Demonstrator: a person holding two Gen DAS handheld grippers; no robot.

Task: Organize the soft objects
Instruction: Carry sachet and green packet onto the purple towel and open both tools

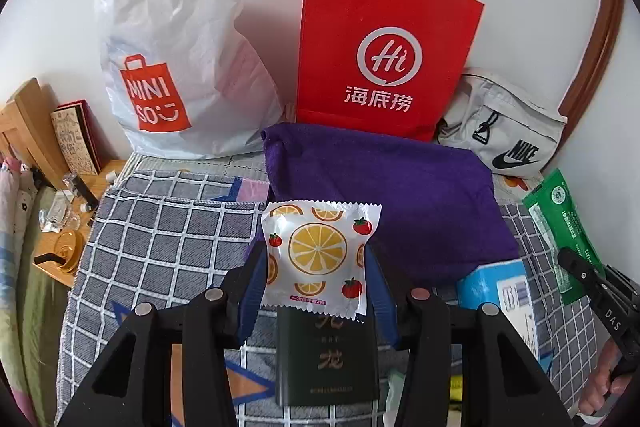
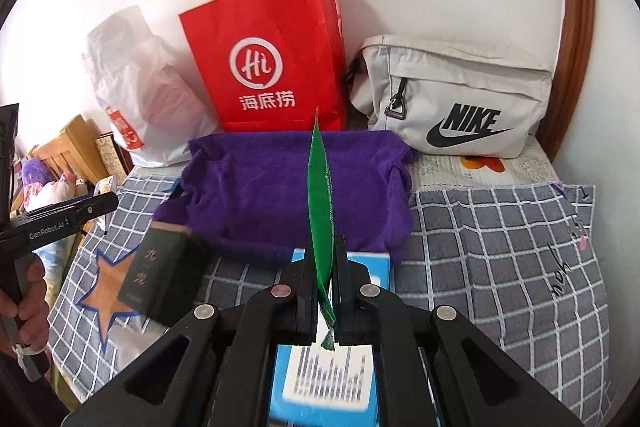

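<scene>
L gripper (image 1: 316, 263) holds fruit-print sachet (image 1: 318, 255); R gripper (image 2: 323, 291) green packet (image 2: 320, 203).

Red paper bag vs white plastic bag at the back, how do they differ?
The red paper bag stands stiff and flat-sided with white cord handles; the white plastic bag is crumpled and bulging. The red one is opaque, the white one translucent. Both stand upright against the wall.

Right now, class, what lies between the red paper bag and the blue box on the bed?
The purple towel fills the stretch between the red paper bag and the blue box, seen best in the right wrist view.
</scene>
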